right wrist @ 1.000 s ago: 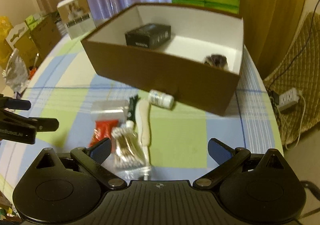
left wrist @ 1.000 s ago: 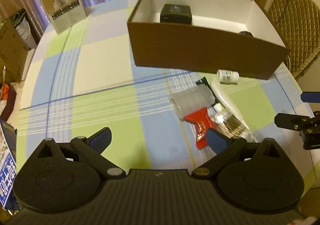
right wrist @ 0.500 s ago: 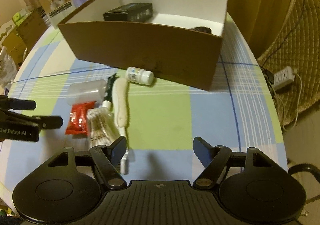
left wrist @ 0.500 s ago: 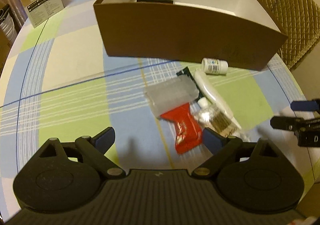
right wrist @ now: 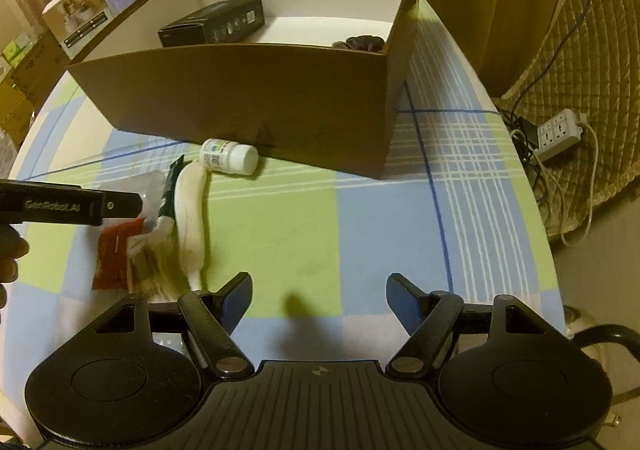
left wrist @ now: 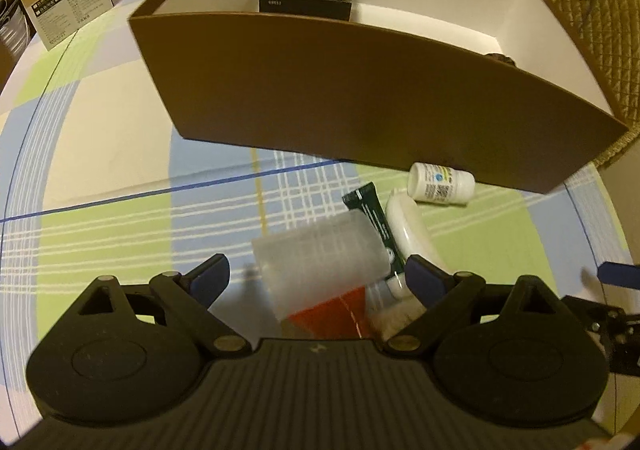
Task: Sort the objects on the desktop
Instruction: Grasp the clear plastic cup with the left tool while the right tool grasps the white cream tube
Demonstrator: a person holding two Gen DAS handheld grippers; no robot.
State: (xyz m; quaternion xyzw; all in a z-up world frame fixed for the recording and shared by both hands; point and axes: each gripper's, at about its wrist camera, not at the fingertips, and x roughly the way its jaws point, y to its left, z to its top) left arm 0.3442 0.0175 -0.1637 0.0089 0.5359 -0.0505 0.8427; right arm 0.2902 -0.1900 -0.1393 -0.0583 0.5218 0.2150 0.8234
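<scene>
The left gripper [left wrist: 316, 278], fingers spread, hangs over the frosted plastic case [left wrist: 320, 254], at six o'clock of the brown box [left wrist: 360, 106]; it looks set to clamp. The right gripper [right wrist: 319, 294] waits released.

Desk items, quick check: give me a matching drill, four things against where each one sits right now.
Things:
1. black box
2. white pill bottle
3. red packet
4. photo-printed carton

Places:
A. lying against the brown box's outer front wall
B. inside the brown box
C. standing on the table beyond the brown box
D. partly under the clear plastic case

Pairs: 1-B, 2-A, 3-D, 4-C
</scene>
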